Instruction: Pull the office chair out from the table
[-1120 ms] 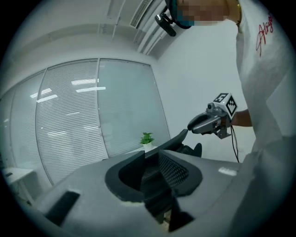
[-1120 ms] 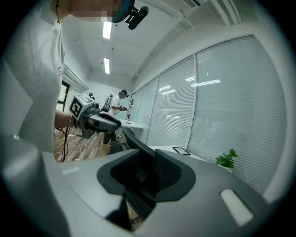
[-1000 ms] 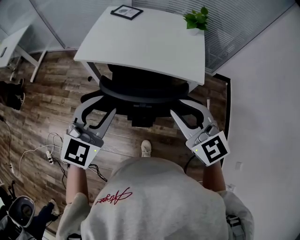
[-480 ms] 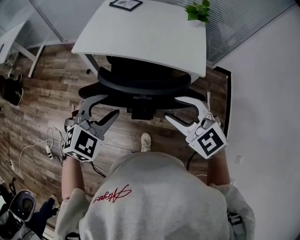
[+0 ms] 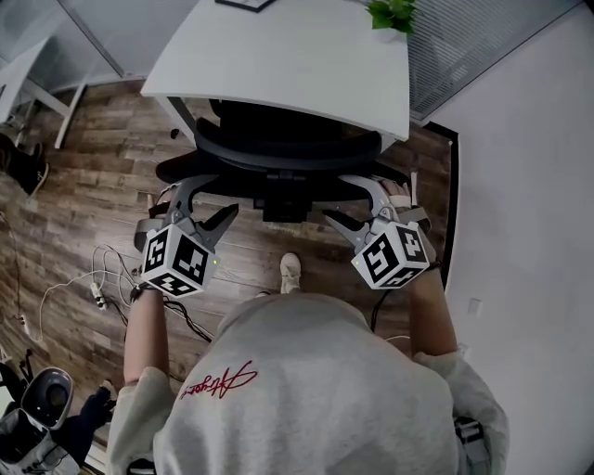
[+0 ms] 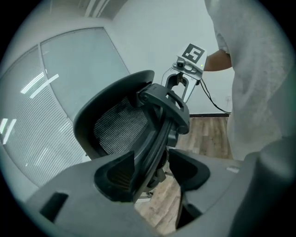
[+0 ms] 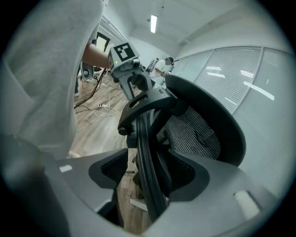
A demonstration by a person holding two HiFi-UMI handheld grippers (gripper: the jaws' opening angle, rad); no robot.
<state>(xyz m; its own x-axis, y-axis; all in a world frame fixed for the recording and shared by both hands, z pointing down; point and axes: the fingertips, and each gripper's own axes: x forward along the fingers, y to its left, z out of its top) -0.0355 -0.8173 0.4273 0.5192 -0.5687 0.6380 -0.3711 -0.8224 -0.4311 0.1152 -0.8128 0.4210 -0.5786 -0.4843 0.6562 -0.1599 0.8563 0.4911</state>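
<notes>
The black office chair (image 5: 283, 153) stands tucked under the white table (image 5: 278, 65), its mesh backrest toward me. My left gripper (image 5: 206, 199) straddles the backrest's left edge and my right gripper (image 5: 348, 199) straddles its right edge. The left gripper view shows the backrest frame (image 6: 155, 139) running between the jaws of the left gripper (image 6: 150, 171), which are opening. In the right gripper view the backrest frame (image 7: 145, 152) passes between the jaws of the right gripper (image 7: 148, 173), which are also opening. I see neither gripper's pads pressing on the frame.
A potted plant (image 5: 392, 13) and a picture frame (image 5: 245, 3) are on the table's far side. Cables (image 5: 79, 292) lie on the wood floor at left. A white wall (image 5: 520, 186) runs close on the right. My shoe (image 5: 290, 272) is behind the chair.
Both grippers have come in closer to the backrest's two sides and rolled, turning their marker cubes. Their jaws stand wider apart than before.
</notes>
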